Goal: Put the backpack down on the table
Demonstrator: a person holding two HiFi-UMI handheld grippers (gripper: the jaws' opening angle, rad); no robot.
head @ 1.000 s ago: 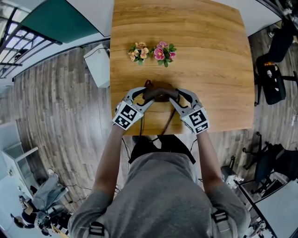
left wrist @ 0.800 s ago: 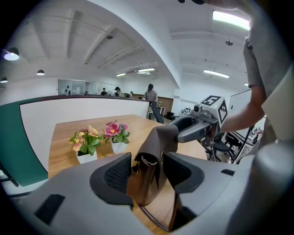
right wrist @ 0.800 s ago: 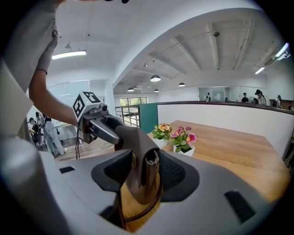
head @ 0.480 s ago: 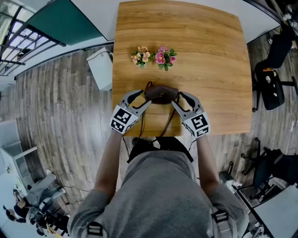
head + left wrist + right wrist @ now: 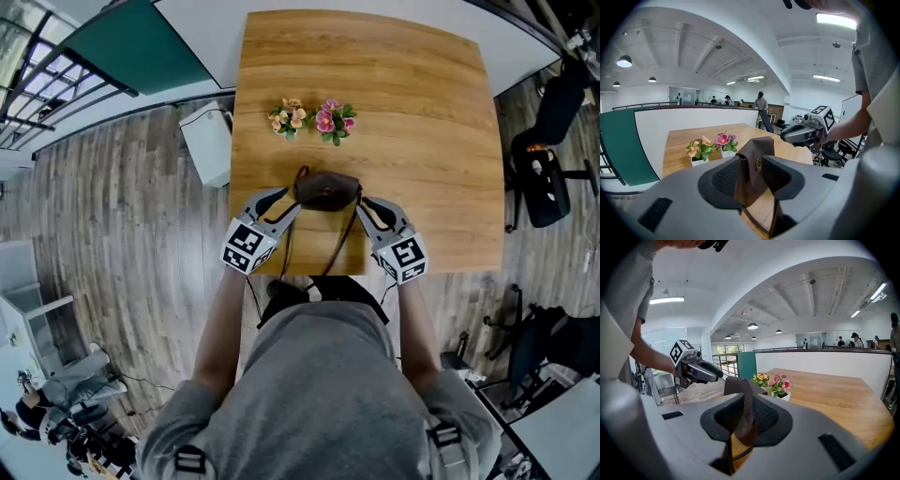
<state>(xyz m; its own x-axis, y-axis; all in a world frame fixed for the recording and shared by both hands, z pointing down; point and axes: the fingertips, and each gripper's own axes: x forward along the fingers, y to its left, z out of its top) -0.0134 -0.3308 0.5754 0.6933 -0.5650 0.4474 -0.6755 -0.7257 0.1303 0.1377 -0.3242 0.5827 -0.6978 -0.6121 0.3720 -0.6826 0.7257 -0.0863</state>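
Having just been closing, the left gripper (image 5: 290,202) pinches the left side of the small brown backpack (image 5: 328,190), just on the person's side of the flowers (image 5: 312,118) over the wooden table (image 5: 427,141), straps (image 5: 337,246) trailing away from them, while the right gripper (image 5: 364,202), likewise just closing, clamps its right edge.

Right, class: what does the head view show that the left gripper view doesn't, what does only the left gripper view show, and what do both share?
Only the head view: the white box beside the table and the wooden floor. Only the left gripper view: ceiling lights, and the left gripper close up, its jaws, just closing, pressed on the brown backpack. Both: the backpack, flowers, table, and right gripper, its jaws also just closing on the backpack.
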